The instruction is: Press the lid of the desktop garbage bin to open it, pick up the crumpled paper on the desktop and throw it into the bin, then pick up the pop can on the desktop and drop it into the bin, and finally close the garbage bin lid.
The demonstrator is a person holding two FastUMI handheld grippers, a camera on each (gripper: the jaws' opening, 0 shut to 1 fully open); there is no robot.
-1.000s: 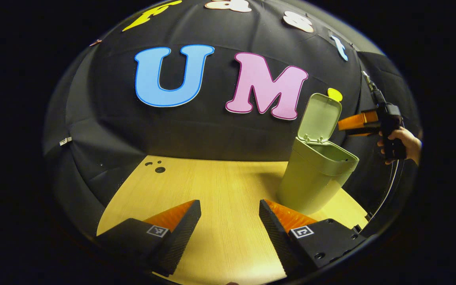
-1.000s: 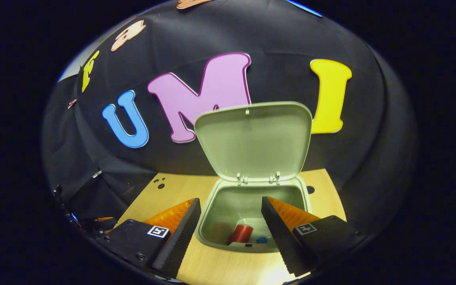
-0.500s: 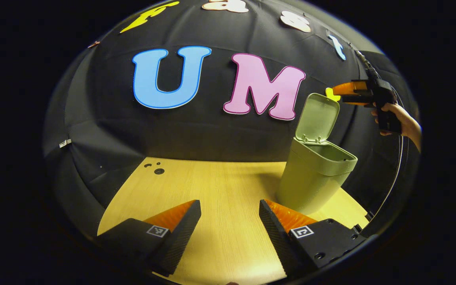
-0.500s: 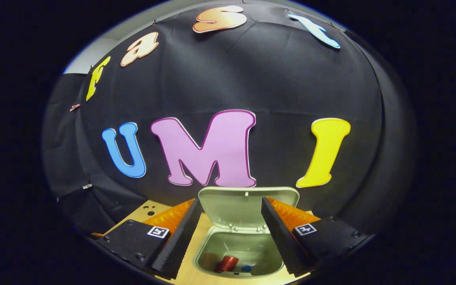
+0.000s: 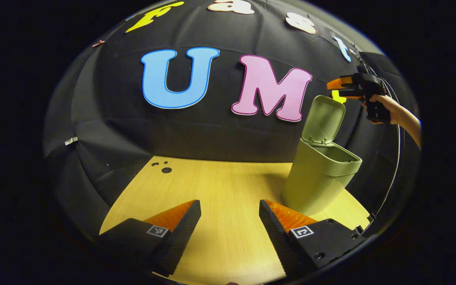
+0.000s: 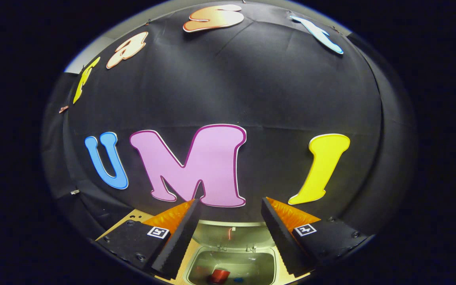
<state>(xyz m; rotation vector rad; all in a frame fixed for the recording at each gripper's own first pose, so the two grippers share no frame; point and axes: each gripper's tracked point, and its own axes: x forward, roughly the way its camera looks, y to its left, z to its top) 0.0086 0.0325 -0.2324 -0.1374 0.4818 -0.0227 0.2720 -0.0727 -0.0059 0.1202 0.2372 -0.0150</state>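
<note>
My left claw [image 5: 230, 213] hung low over the pale wooden surface [image 5: 220, 186], fingers spread wide, nothing between them. The light green plastic desktop garbage bin [image 5: 319, 178] stood upright on the surface off to the right of that claw, near the surface's far right edge, well apart from the fingers. Its hinged green lid [image 5: 323, 118] was up, standing nearly upright at the back of the bin, mouth uncovered. A few dark round holes [image 5: 166, 169] sat in the surface at its far left corner.

In the left gripper view my right claw [image 5: 337, 89] was up high, above and just right of the raised lid's top edge, level with the black cloth wall [image 5: 212, 130], held by my hand [image 5: 382, 105] with a thin cable [image 5: 394, 166] hanging down from it. Couldn't tell there if it touched the lid; looked just apart.

In the right gripper view my right claw [image 6: 230, 215] was spread wide too, empty, pointing mostly at the wall. Below, between the fingers, the bin's open mouth [image 6: 232, 267] showed from above, with the lid's inner face [image 6: 232, 233] just behind it. Inside the bin lay a red pop can [image 6: 219, 275] on its side near the bottom, and a small blue bit [image 6: 239, 280] next to it, too small to identify. A pale blurry lump [image 6: 200, 271] left of the can, could be the crumpled paper, couldn't tell for sure.
</note>
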